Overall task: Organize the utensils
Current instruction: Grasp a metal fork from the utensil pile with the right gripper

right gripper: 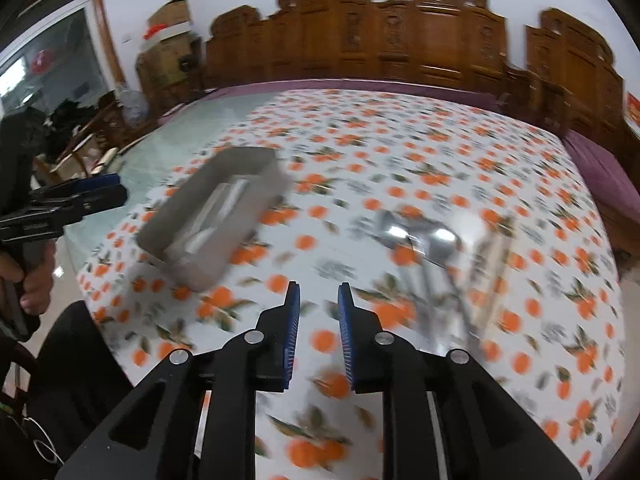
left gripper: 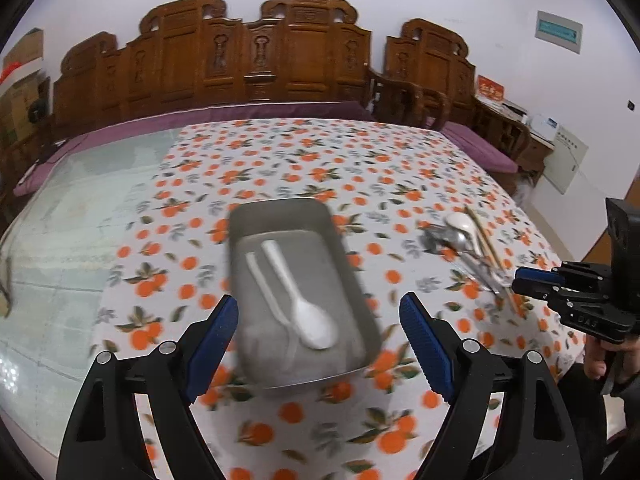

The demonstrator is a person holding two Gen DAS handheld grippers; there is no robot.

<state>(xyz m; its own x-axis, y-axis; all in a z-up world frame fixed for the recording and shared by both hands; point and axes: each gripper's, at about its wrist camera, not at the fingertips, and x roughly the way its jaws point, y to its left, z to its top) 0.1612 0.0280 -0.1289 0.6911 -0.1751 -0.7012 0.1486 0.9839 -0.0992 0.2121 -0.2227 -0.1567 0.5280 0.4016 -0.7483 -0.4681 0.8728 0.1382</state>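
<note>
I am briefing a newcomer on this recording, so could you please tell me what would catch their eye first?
The orange-patterned tablecloth dominates both views. At its centre sits a grey metal tray holding a white spoon, framed by the open left tool. To the tray's right lies a loose pile of utensils, with the right tool hanging open before it.

Utensil count on the table

One metal tray holds two white spoons. Beside it lies one loose pile of utensils: one white spoon, at least one metal spoon, and chopsticks too blurred to count.
</note>
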